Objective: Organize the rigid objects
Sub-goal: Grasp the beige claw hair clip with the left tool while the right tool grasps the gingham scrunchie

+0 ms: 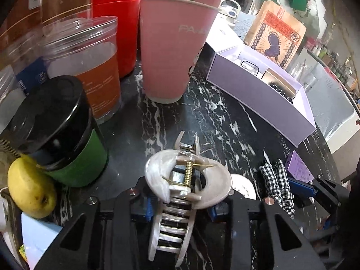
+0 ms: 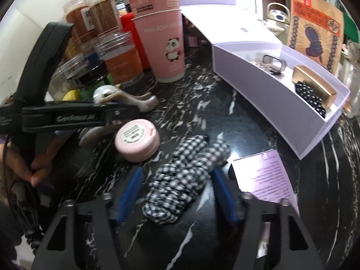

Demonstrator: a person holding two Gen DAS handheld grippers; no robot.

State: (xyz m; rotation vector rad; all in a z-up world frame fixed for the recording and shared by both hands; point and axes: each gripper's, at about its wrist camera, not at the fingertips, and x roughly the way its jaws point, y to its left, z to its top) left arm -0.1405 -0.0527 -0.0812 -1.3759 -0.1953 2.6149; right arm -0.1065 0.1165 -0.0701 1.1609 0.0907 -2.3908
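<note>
My left gripper is shut on a pearl-white hair claw clip and holds it above the black marble counter; the clip also shows in the right wrist view. My right gripper is open, its blue pads either side of a black-and-white checked scrunchie lying on the counter; the scrunchie also shows in the left wrist view. A pink round case lies left of the scrunchie. An open lilac box at the right holds a gold case, a dotted scrunchie and a metal clip.
Two stacked pink paper cups, a red canister, clear plastic jars, a green jar with black lid and a yellow fruit crowd the left. A lilac card lies at the right. A printed paper bag stands behind the box.
</note>
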